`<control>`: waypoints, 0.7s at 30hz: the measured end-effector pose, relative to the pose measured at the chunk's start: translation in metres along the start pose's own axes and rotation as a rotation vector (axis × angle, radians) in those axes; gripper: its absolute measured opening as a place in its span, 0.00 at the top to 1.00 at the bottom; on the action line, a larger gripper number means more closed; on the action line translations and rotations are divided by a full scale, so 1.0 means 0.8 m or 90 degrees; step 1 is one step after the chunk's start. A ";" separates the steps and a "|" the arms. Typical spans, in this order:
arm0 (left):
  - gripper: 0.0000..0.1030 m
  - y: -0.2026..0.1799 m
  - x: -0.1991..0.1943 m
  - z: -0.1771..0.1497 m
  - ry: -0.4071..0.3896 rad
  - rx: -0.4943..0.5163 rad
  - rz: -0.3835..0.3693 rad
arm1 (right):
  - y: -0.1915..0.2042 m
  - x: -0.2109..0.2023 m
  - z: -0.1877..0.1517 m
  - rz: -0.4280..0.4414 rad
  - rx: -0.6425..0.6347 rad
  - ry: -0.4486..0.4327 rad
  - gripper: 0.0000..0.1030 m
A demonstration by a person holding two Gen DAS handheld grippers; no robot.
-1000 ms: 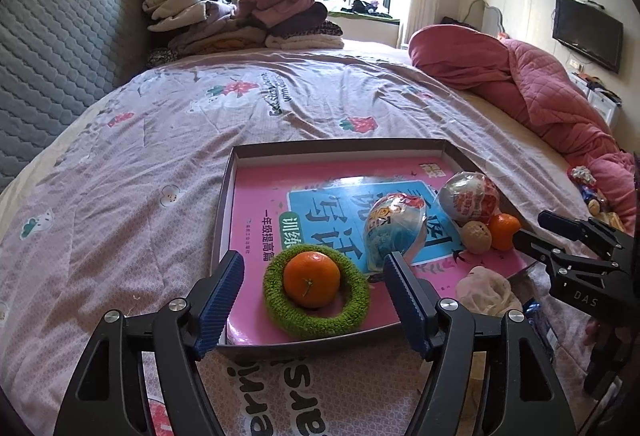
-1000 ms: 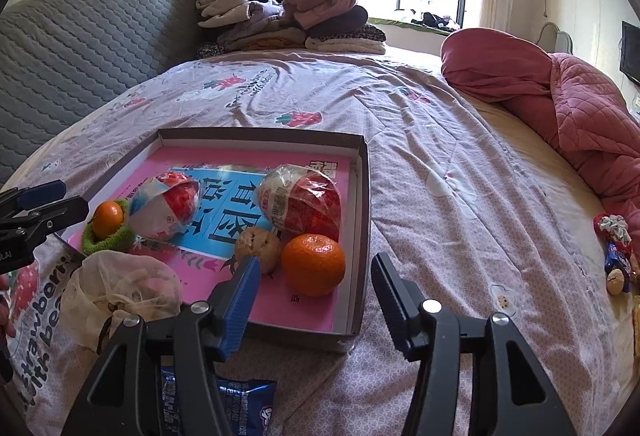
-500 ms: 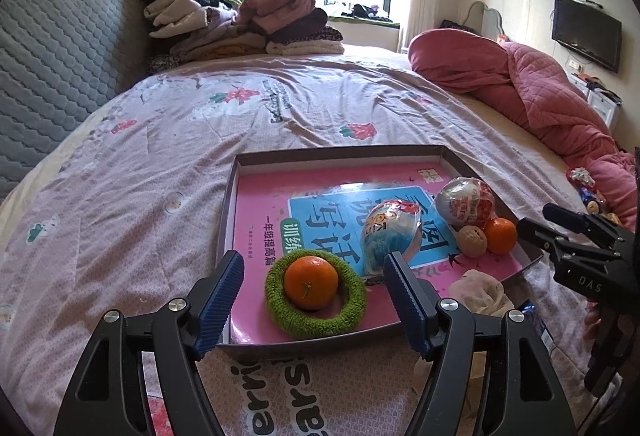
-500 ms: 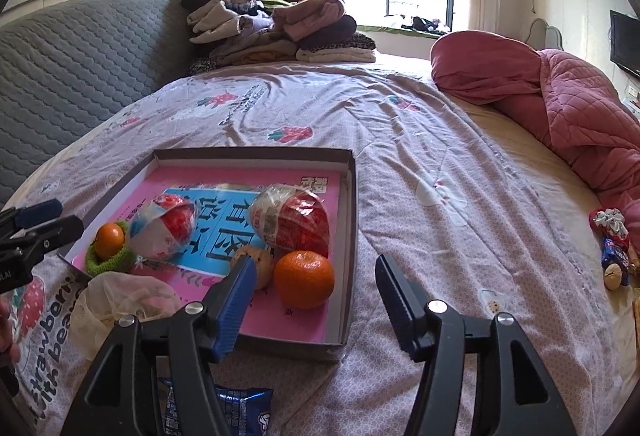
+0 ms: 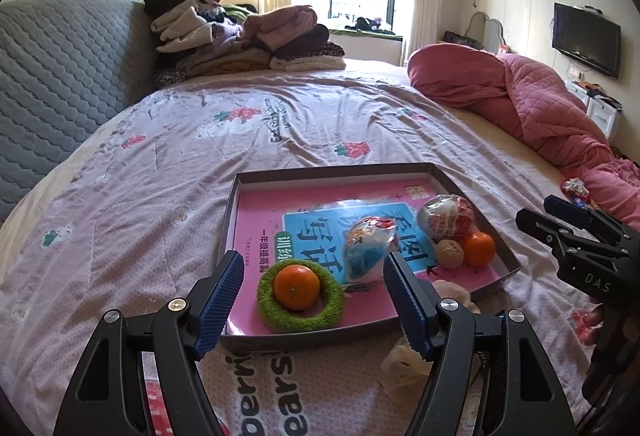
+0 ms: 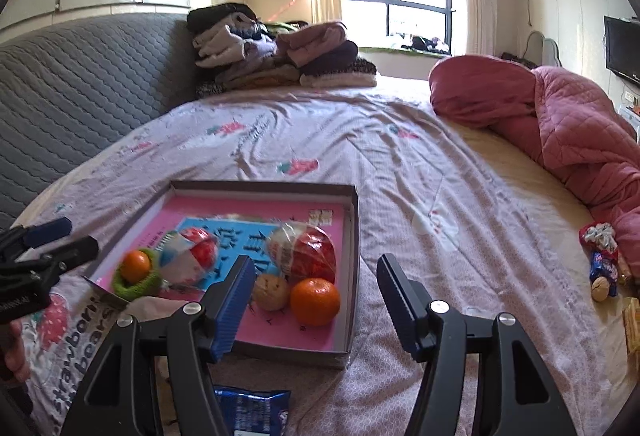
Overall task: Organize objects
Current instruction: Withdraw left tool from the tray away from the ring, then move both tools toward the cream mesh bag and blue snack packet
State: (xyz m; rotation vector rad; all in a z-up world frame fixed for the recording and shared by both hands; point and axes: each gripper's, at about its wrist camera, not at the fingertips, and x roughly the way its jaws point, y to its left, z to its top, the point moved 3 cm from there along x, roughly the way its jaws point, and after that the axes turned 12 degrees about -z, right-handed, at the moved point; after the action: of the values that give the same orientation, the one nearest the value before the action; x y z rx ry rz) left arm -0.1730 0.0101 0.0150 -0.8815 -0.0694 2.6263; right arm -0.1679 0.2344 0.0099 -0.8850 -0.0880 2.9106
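A shallow grey box [image 5: 508, 256] [image 6: 354, 220] with a pink book in it lies on the bed. In it are an orange [image 5: 297, 286] inside a green ring [image 5: 301, 318], a blue-and-red wrapped egg [image 5: 370, 250], a red wrapped egg [image 6: 306, 252], a walnut [image 6: 272, 292] and a second orange [image 6: 315, 301]. My left gripper [image 5: 314, 306] is open and empty, held just before the box's near edge. My right gripper [image 6: 316, 306] is open and empty, near the box's right corner.
A cream cloth lump [image 5: 404, 364] and a blue snack packet [image 6: 252, 410] lie in front of the box. Small toys and a nut [image 6: 604, 268] lie at the right. A pink quilt [image 6: 560, 124], folded clothes [image 5: 240, 40] and a grey headboard [image 5: 60, 68] border the bed.
Both grippers have pulled back and risen a little from the box, so the box looks smaller and farther. Both stay open and empty. The objects have not moved.
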 end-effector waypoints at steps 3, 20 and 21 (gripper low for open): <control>0.29 -0.013 -0.012 0.002 -0.014 0.013 0.011 | -0.003 -0.017 0.003 0.004 0.005 -0.018 0.39; 0.29 -0.052 -0.061 -0.011 -0.035 0.033 0.014 | -0.020 -0.095 0.000 0.021 0.029 -0.117 0.38; 0.29 -0.055 -0.064 -0.012 -0.036 0.037 0.018 | -0.021 -0.099 0.001 0.027 0.031 -0.123 0.38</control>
State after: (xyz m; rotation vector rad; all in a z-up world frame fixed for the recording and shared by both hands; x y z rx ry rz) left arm -0.1154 0.0320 0.0436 -0.7949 0.0039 2.6655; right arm -0.1017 0.2420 0.0559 -0.6031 -0.0129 3.0168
